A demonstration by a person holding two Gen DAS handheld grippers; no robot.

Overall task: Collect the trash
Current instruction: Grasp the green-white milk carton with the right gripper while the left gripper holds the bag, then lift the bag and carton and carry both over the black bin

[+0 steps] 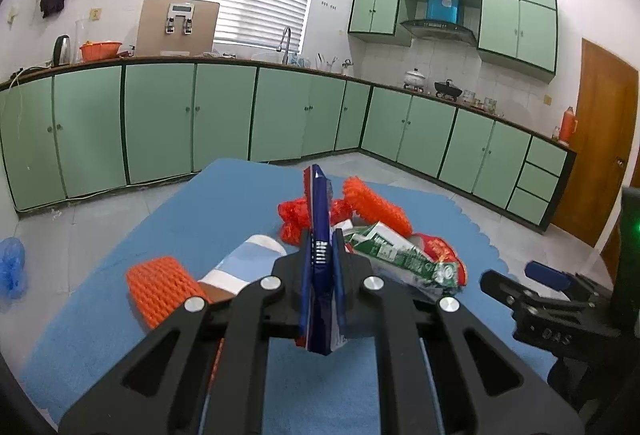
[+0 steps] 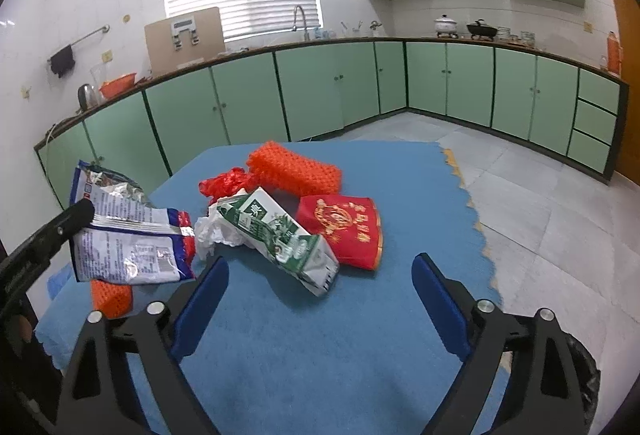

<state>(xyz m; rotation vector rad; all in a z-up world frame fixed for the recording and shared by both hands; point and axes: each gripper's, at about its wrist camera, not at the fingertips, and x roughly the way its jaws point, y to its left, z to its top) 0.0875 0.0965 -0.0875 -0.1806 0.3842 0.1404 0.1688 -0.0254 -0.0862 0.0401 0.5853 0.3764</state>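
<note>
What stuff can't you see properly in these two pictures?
- Left wrist view: the snack wrapper, clamped edge-on in the left gripper, hides its print.
- Left wrist view: the milk carton and red packet are partly behind the gripper.
- Right wrist view: the wrapper covers most of one orange foam net.
- Right wrist view: the open right gripper; the black bag is cut off.

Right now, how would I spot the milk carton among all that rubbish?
Look at the blue mat spread on the kitchen floor; the rubbish lies heaped near its middle. The milk carton lies on its side at the front of the heap, between crumpled white paper and a red packet. It is the only green and white box there.
</note>
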